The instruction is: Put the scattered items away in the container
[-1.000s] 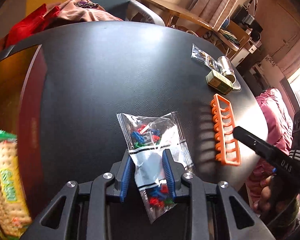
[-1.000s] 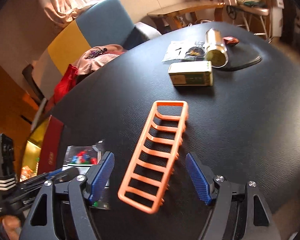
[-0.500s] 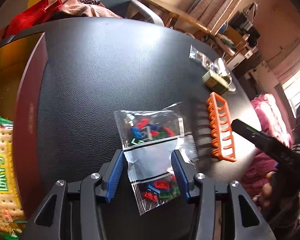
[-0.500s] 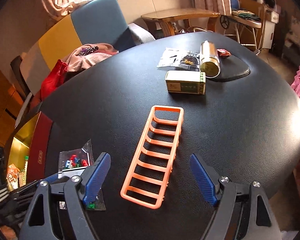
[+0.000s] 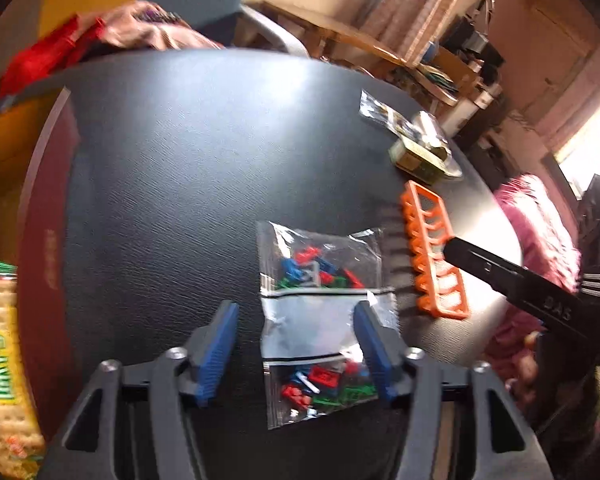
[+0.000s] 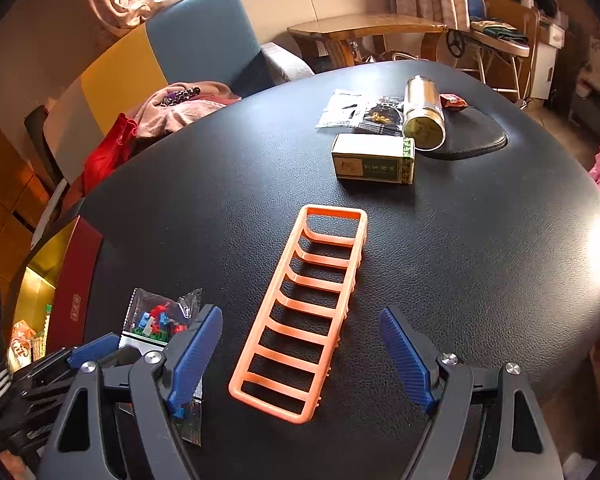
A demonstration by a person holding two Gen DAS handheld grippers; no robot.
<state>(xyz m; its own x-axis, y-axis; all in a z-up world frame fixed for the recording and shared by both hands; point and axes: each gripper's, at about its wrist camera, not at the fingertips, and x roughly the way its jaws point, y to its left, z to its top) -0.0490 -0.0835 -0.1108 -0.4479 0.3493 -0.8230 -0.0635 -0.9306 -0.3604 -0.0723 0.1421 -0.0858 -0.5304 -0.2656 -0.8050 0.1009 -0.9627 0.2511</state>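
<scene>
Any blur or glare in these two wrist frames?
Left wrist: motion blur smears the cracker pack and room edges; glare whitens the table beside the orange rack. Right wrist: sharp, rack casts crisp shadows, window blown out, strong fisheye bending.

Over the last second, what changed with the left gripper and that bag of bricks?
The left gripper let go: its jaws, shut on the middle of the clear bag of bricks a second ago, have spread wide, and the bag now lies on the black table between them. The right gripper stayed open, straddling the near end of the orange rack, which has not moved. The box and can stayed put.
</scene>
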